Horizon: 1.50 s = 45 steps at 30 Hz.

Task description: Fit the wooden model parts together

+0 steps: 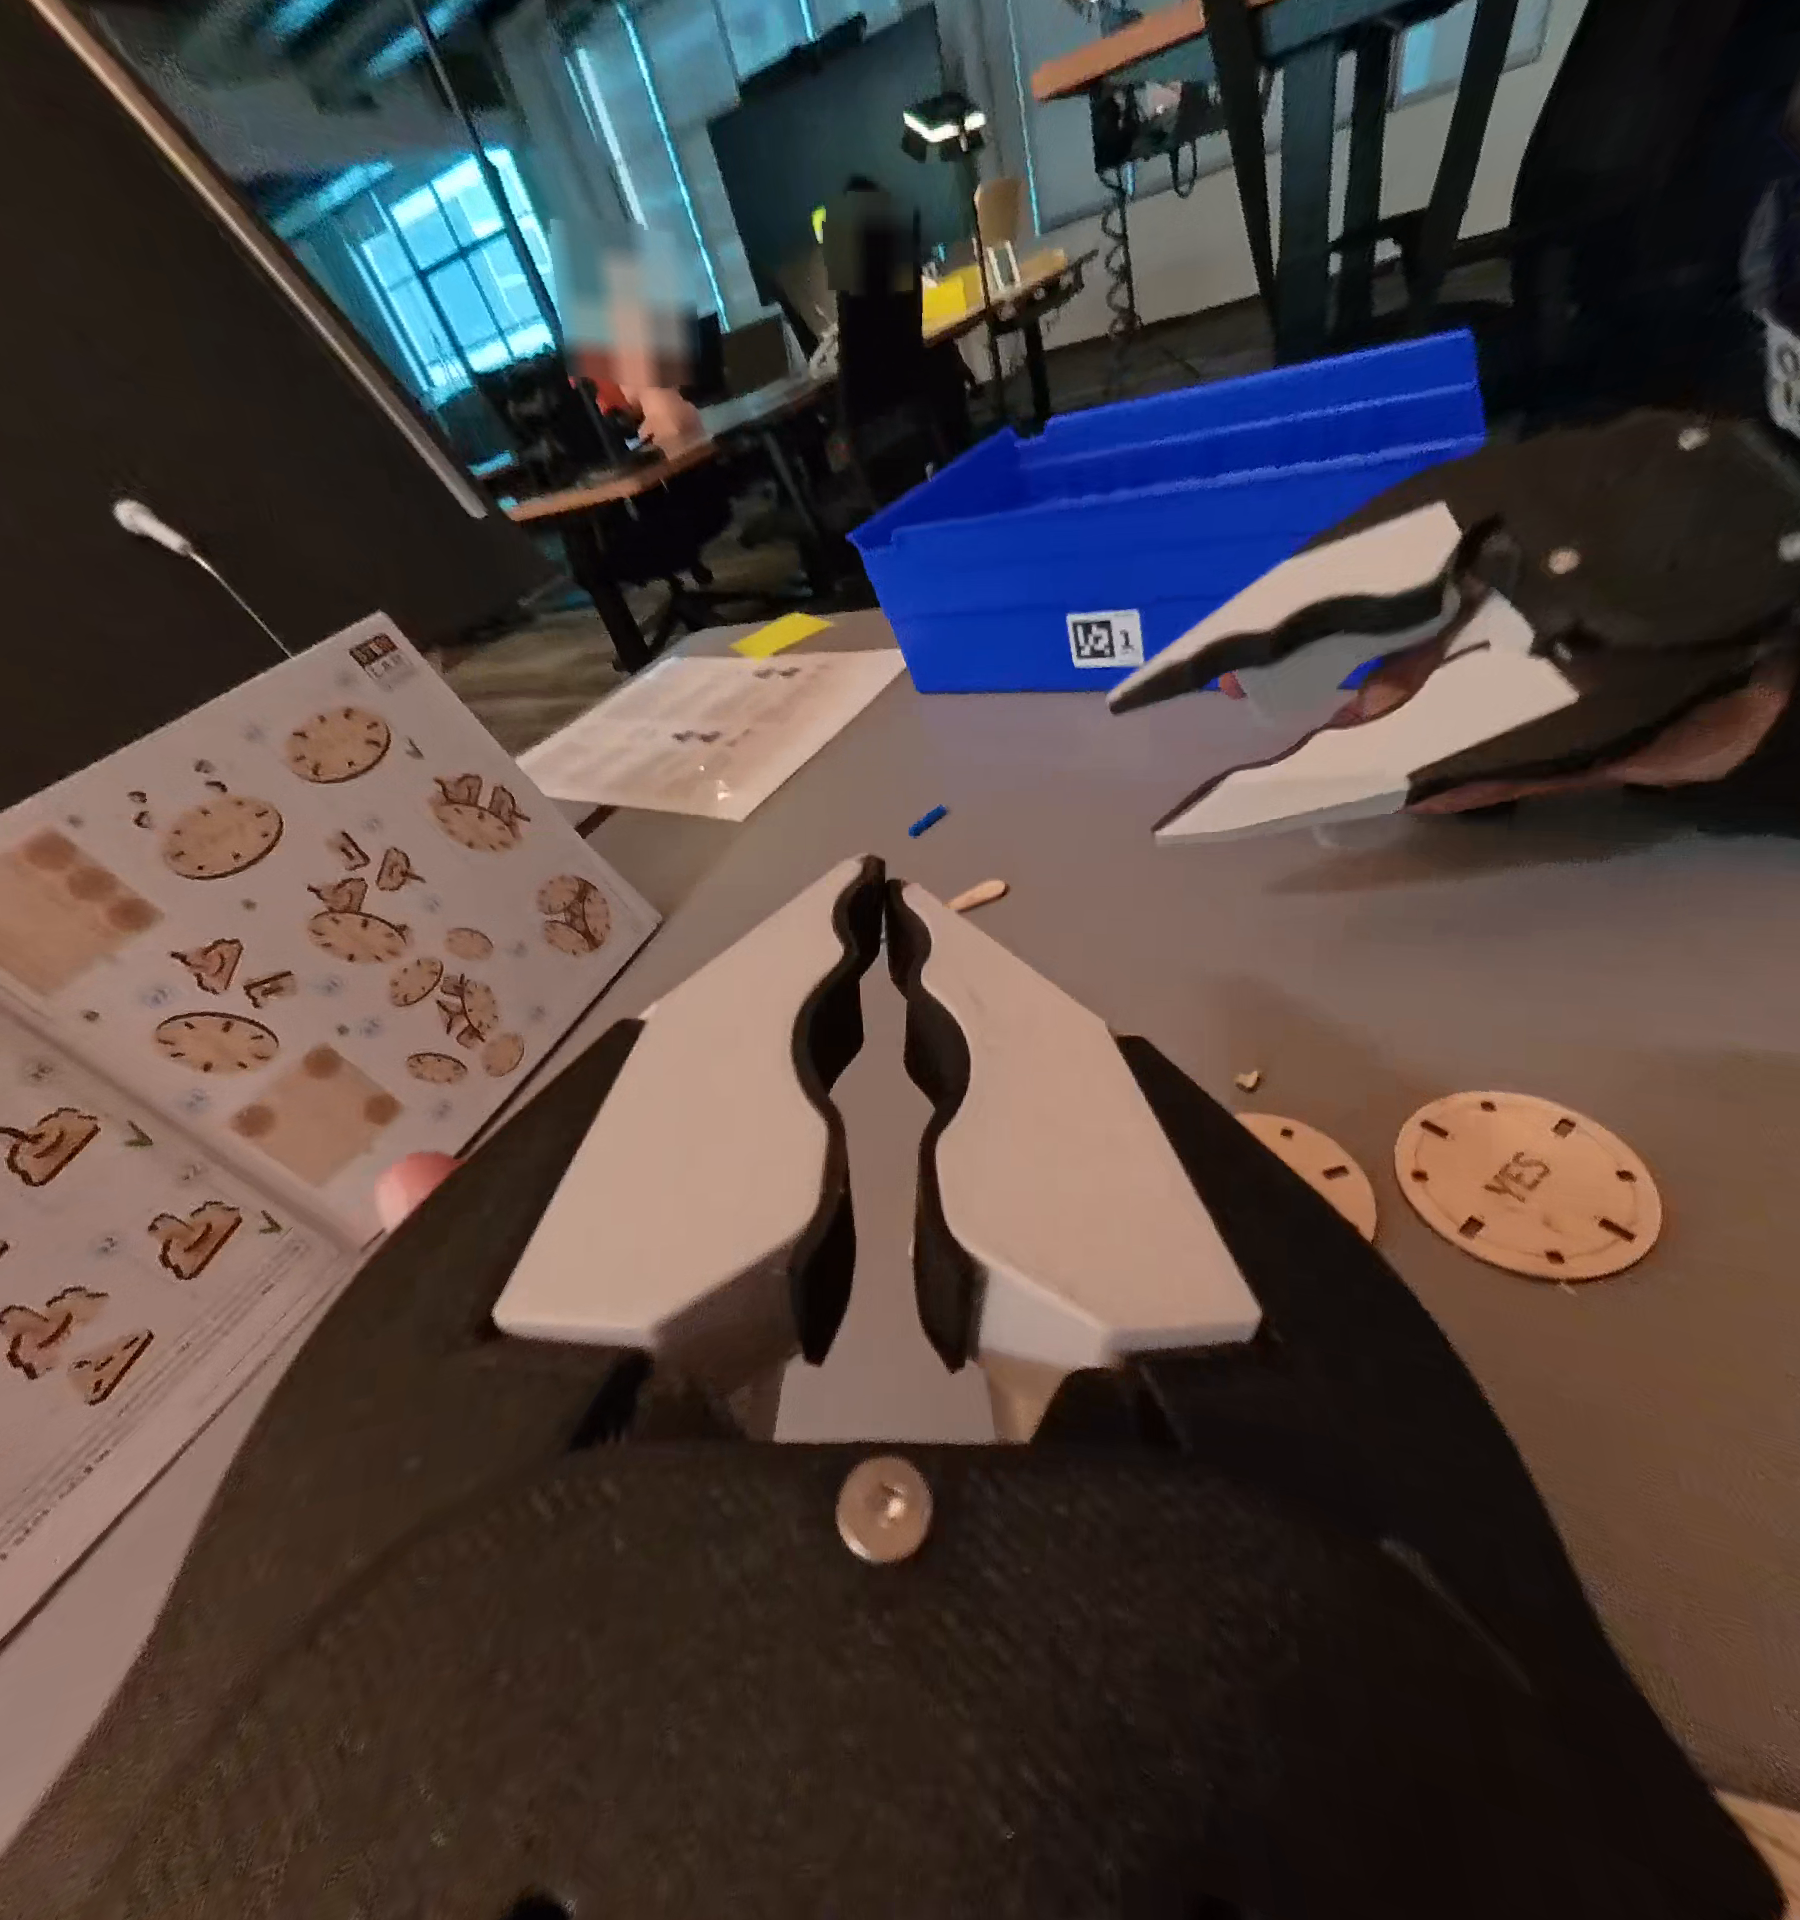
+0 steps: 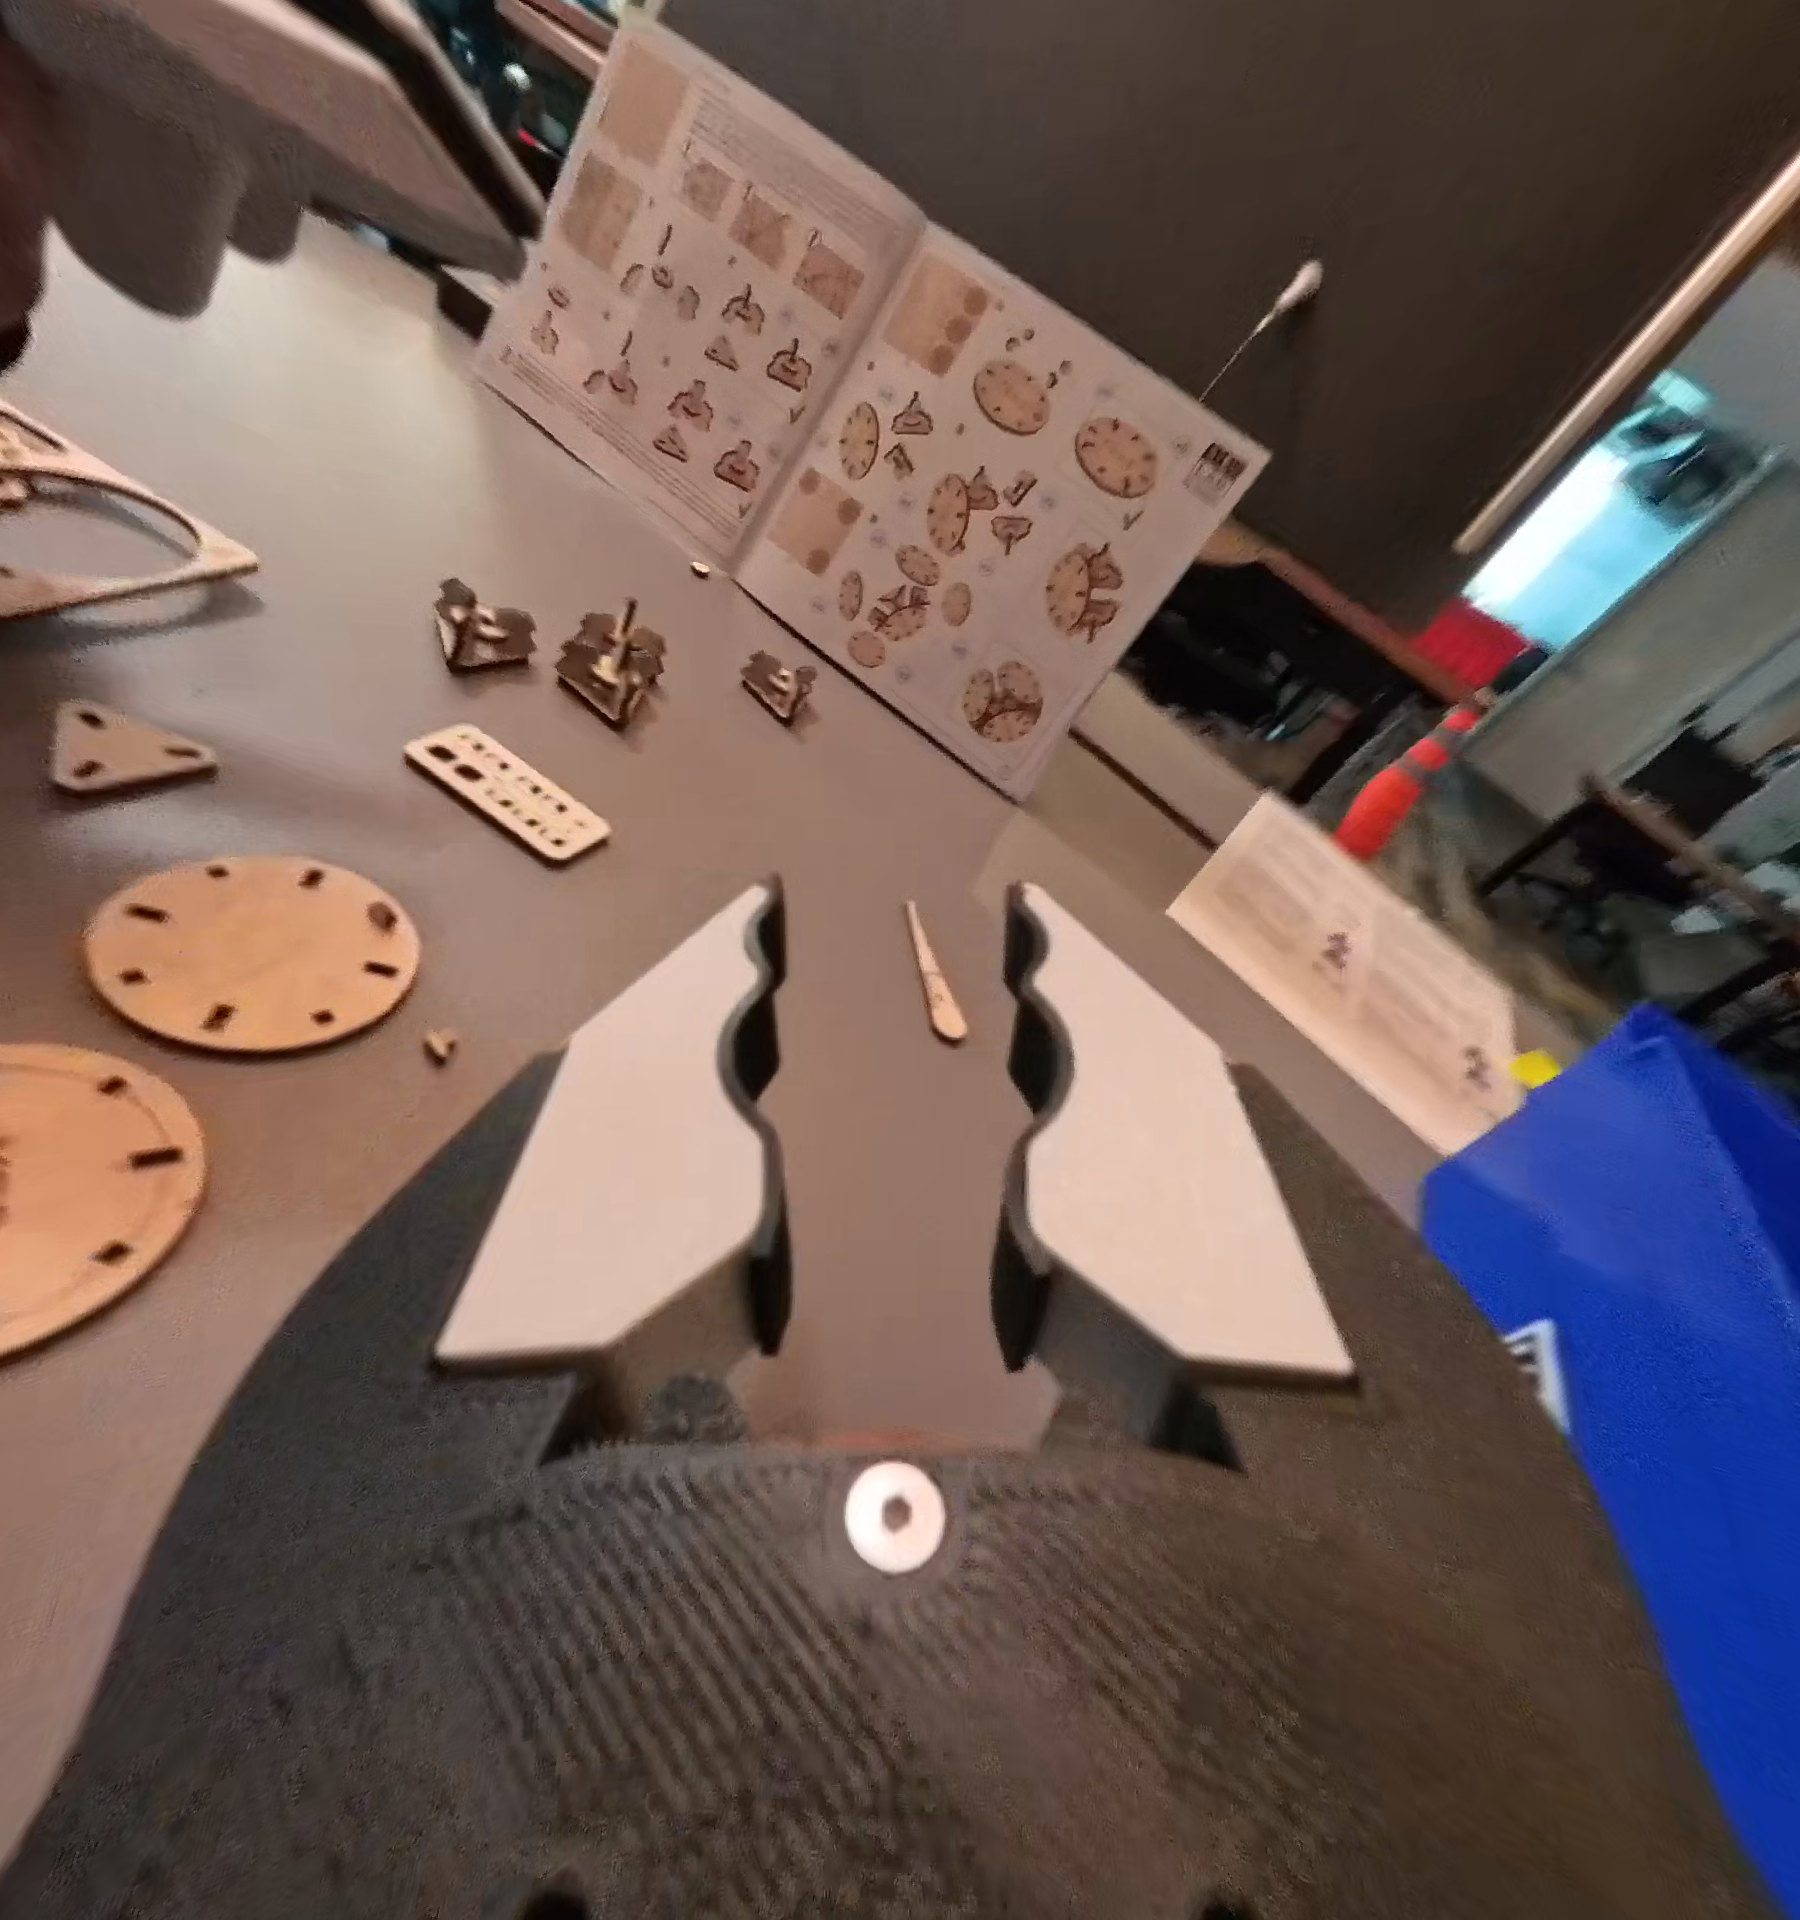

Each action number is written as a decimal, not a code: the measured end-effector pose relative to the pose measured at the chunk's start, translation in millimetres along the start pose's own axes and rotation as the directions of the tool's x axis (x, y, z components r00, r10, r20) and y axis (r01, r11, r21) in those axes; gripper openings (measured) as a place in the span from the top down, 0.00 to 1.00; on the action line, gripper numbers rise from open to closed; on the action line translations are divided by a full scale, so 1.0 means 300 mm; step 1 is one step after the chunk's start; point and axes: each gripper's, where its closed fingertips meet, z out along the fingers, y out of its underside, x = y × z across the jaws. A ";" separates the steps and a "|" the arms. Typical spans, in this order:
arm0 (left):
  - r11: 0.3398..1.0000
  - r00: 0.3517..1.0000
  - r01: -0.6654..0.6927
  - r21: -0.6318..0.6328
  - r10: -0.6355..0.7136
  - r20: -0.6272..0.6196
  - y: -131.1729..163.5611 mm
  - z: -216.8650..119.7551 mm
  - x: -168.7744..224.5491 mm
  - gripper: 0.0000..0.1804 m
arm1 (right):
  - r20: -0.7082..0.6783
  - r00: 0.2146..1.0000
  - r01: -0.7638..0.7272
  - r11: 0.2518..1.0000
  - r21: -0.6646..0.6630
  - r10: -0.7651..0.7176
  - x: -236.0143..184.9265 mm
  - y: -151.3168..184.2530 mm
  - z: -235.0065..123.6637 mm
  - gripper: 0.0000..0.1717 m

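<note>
My left gripper (image 1: 880,883) is shut, its fingertips touching, and nothing shows between its pads. It hovers over the grey table (image 1: 1291,987), with a thin wooden stick (image 1: 979,894) lying just right of its tips. My right gripper (image 2: 896,899) is open. The same stick (image 2: 935,971) lies flat on the table between its fingers, nearer the right one, and neither pad touches it. The right gripper also shows in the left wrist view (image 1: 1140,767), open and low over the table.
Two slotted wooden discs (image 2: 252,951) (image 2: 44,1195) lie left of the right gripper. Beyond are a perforated wooden strip (image 2: 506,795), a triangle (image 2: 122,748) and small assembled pieces (image 2: 605,665). An open instruction booklet (image 2: 875,447) stands behind. A blue bin (image 2: 1685,1351) is at right. The gap from one gripper's tips to the other's is roughly 12 centimeters.
</note>
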 end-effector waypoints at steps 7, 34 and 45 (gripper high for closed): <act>0.982 0.993 -0.068 0.177 0.049 0.109 -0.047 -0.020 -0.046 0.97 | -0.070 0.985 0.163 0.979 0.123 -0.155 -0.034 -0.054 -0.035 1.00; 0.977 0.975 0.190 -0.096 -0.176 0.137 0.117 0.055 0.009 1.00 | 0.620 0.771 -0.010 0.976 -0.218 0.146 -0.267 0.079 0.003 0.87; 0.957 0.962 0.269 -0.105 -0.263 0.074 0.130 0.058 0.008 1.00 | 0.717 0.640 0.005 0.932 -0.361 0.275 -0.323 0.126 -0.005 0.87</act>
